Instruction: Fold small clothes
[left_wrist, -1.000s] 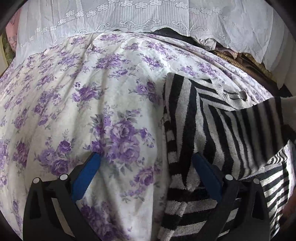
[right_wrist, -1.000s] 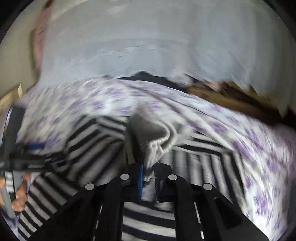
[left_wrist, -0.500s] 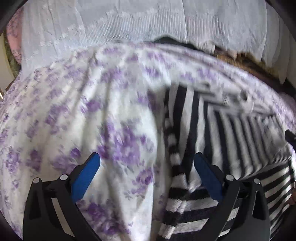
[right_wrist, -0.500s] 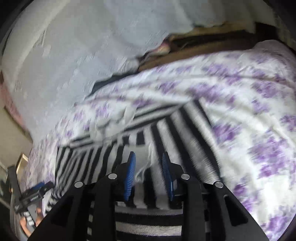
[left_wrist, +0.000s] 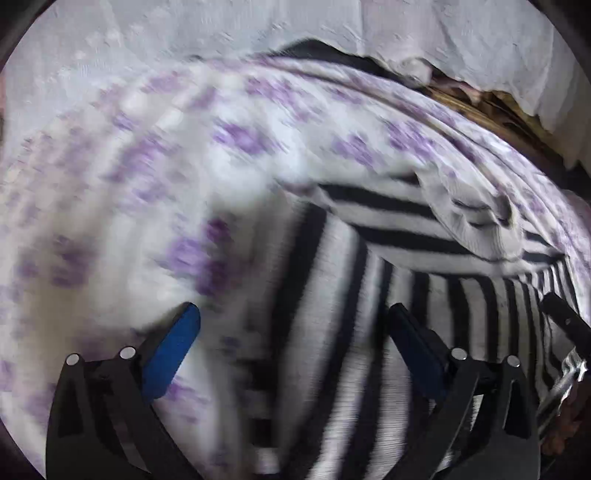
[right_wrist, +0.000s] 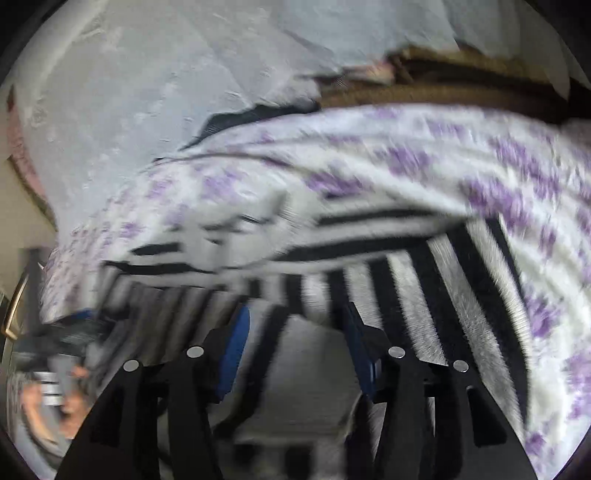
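A black-and-white striped knit garment (left_wrist: 424, 258) lies folded on a bed with a purple-flowered sheet (left_wrist: 147, 184); its grey ribbed collar (left_wrist: 476, 218) sits at the far edge. My left gripper (left_wrist: 291, 328) is open wide over the garment's left edge, nothing between its blue pads. My right gripper (right_wrist: 295, 325) is open above the striped garment (right_wrist: 424, 280), its jaws apart with cloth beneath them. The right gripper's tip shows at the right edge of the left wrist view (left_wrist: 561, 317). Both views are motion-blurred.
A white lace-patterned cover (left_wrist: 184, 48) hangs behind the bed. Brown and dark fabric (right_wrist: 443, 85) lies at the back right. The left gripper and the hand holding it (right_wrist: 55, 369) appear at the left of the right wrist view.
My right gripper, shut on the grey collar a second ago, has let it go and opened. The raised flap now lies flat on the garment. Both views have shifted.
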